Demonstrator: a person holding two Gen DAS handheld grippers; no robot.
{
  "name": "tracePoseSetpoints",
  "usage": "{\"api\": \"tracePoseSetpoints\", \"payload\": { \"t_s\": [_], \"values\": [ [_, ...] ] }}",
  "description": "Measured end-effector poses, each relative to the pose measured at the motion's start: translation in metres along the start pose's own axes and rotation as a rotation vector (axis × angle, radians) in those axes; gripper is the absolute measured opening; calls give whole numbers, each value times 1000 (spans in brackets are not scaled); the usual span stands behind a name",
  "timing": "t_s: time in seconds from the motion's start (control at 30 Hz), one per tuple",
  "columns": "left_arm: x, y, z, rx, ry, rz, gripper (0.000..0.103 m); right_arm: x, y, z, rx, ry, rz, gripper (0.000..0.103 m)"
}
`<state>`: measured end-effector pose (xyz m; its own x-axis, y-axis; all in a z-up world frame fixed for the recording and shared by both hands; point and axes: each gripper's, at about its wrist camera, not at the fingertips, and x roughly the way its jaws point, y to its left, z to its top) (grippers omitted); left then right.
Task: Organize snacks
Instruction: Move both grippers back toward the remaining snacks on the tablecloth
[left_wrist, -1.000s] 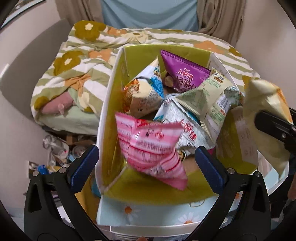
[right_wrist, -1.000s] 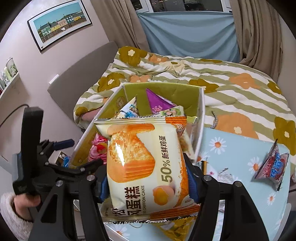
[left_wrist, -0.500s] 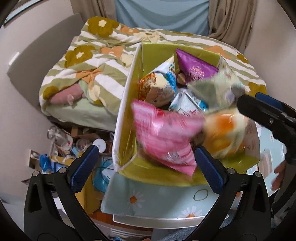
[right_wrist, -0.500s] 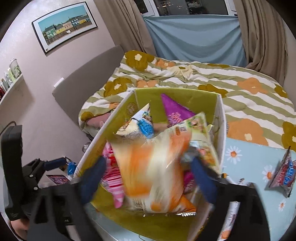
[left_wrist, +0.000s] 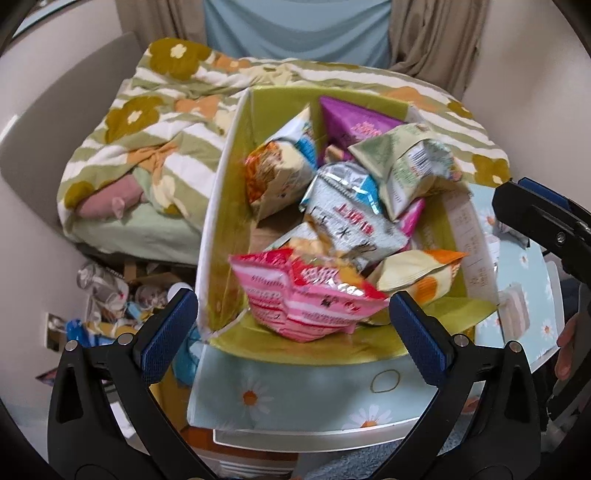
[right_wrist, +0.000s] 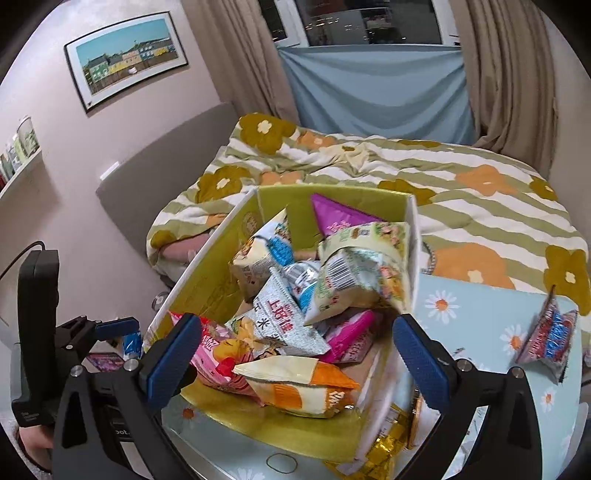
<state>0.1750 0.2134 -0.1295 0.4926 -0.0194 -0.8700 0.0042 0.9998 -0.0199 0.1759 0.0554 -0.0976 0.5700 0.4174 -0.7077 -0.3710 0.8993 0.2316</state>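
Since a second ago the chiffon cake packet (right_wrist: 295, 387) has left the right gripper (right_wrist: 301, 363) and now lies inside the green box (right_wrist: 218, 291), at its near right end, touching the pink striped packet (left_wrist: 306, 299) beside it. That gripper's jaws stand spread with nothing between them, hovering just over the box's near rim. The left gripper (left_wrist: 291, 330) is likewise spread wide and empty, over the near left corner of the box.

Farther back in the box sit a silver rice-snack packet (right_wrist: 284, 317), a pale green packet (right_wrist: 362, 273) leaning on the right wall, a purple packet (left_wrist: 354, 122) against the far wall and a blue-and-orange bag (left_wrist: 280, 170) toward the left wall — all piled loosely together. One red-and-blue packet (right_wrist: 546, 336) stands outside the box, well apart to the right on the daisy-print tablecloth (right_wrist: 476, 325). A gold wrapper (right_wrist: 388, 450) shows just beside the box's near right corner — what it is cannot be told. Beyond lies a bed with a flowered, striped quilt (right_wrist: 461, 184).
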Motion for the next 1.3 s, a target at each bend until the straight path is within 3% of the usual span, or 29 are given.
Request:
{"api": "tracePoseSetpoints", "payload": {
  "t_s": [0.3, 0.57, 0.83, 1.07, 1.3],
  "values": [
    [-20, -40, 5, 47, -57, -66, 103, -50, -34, 4, 55, -50, -88, 103],
    [-32, -96, -10, 60, -87, -53, 103, -92, -87, -16, 78, -62, -179, 103],
    [-33, -161, -35, 68, -81, -23, 103, -116, -142, -50, 82, -31, -186, 103],
    [-7, -216, -65, 91, -70, -2, 103, -116, -188, -86, 113, 42, -166, 103],
    [44, -260, -86, 205, -31, 59, 103, -93, -220, -127, 143, 120, -149, 103]
  ]
}}
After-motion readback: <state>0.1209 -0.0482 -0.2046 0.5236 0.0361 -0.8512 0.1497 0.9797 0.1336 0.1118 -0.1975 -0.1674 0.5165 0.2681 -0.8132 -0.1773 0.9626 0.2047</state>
